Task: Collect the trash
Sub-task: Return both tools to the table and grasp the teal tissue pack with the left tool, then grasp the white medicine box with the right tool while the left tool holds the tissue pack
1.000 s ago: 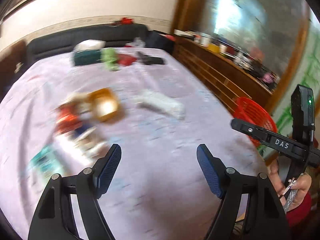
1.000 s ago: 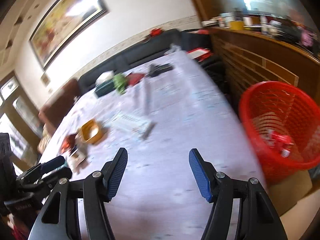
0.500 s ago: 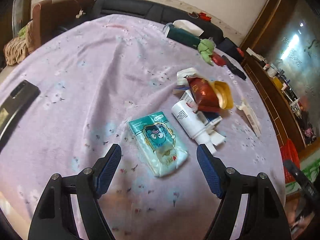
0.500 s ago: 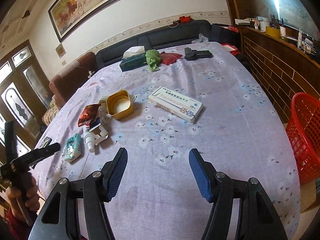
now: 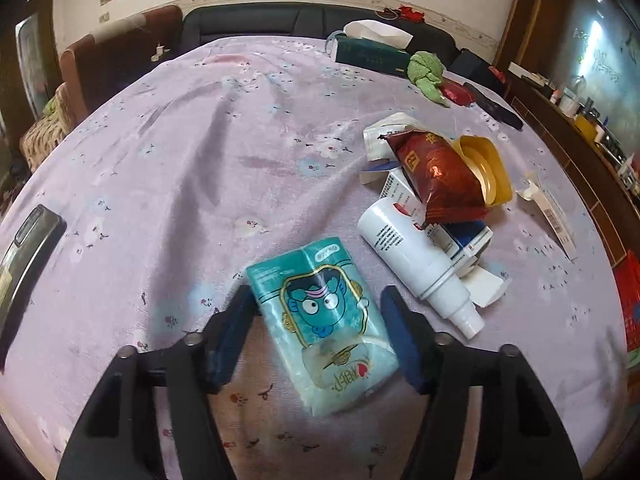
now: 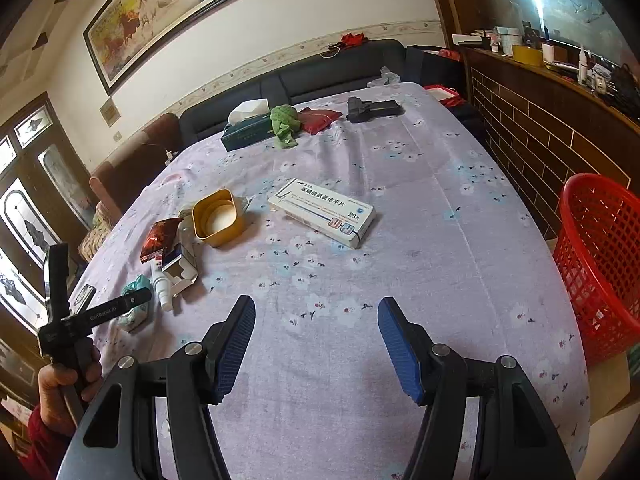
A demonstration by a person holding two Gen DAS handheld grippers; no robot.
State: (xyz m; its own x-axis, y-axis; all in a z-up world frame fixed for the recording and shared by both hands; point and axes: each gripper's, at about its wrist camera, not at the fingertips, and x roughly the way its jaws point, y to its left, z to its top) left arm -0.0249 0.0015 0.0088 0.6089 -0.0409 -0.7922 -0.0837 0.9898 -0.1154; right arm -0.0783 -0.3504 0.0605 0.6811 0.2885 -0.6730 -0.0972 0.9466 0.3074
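Observation:
A teal tissue pack with a cartoon face lies on the purple tablecloth, between the open fingers of my left gripper; the jaws flank it without visibly pressing it. Beside it lie a white spray bottle, a red-brown snack bag, a yellow tub and small opened cartons. My right gripper is open and empty over bare cloth. A white medicine box lies ahead of it. The red basket stands off the table's right edge.
A dark tissue box, green cloth, red pouch and black device sit at the far end. A black phone lies at the left edge. A sofa and wooden counter border the table.
My left gripper has moved forward and down, so the tissue pack now sits between its fingers. My right gripper has held nearly still after swinging left from the basket.

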